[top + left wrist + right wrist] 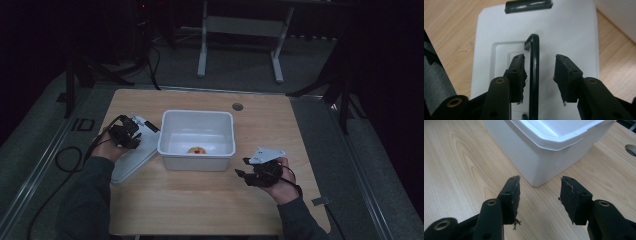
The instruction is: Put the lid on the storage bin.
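A wooden table was seen bearing a white bin, a small item lying inside; a white lid was laid flat just left of it; the left gripper was held over the lid, its black handle standing ungripped between parted jaws; the right gripper was held empty, jaws apart, near the bin's corner.

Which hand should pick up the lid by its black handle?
Left. The left gripper already has the lid handle between its open jaws; the right gripper faces the white bin.
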Available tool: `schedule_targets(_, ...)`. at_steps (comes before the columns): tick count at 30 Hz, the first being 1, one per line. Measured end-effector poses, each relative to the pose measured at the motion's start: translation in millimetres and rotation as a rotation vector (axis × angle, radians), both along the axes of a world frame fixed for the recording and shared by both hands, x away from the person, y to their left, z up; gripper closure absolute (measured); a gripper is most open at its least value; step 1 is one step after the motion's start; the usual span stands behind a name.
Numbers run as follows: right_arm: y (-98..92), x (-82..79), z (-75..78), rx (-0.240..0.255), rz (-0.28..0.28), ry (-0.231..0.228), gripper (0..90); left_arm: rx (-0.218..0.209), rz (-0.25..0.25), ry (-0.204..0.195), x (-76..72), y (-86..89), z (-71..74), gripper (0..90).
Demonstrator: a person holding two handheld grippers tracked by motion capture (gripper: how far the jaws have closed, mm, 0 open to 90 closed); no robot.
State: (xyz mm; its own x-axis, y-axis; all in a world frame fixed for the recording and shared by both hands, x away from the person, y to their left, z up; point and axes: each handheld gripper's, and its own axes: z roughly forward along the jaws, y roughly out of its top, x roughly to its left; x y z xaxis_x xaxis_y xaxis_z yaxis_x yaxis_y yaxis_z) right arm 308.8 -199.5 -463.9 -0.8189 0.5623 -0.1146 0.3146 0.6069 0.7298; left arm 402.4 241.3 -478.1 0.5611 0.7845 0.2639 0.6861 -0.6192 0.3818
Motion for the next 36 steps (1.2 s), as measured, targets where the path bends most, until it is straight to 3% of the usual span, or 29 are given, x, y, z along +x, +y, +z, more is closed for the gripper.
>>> schedule_targets(8,-2.3,-1.0,-0.5,0.004,-0.002,0.001,49.0,0.064,0.034,0.044,5.2,0.9,-9.1,68.4)
schedule_targets(12,-2.4,-1.3,-0.5,0.006,-0.001,0.003,48.8,0.118,0.042,0.068,6.5,0.1,-13.0,72.2)
schedule_targets(22,-2.5,-1.2,-2.2,0.004,0.003,0.006,48.6,0.164,0.041,0.057,7.1,-2.5,-12.1,80.7)
schedule_targets(36,-3.6,-1.2,-3.9,0.006,0.003,0.011,48.4,0.137,0.022,0.086,12.0,1.7,-5.3,84.0)
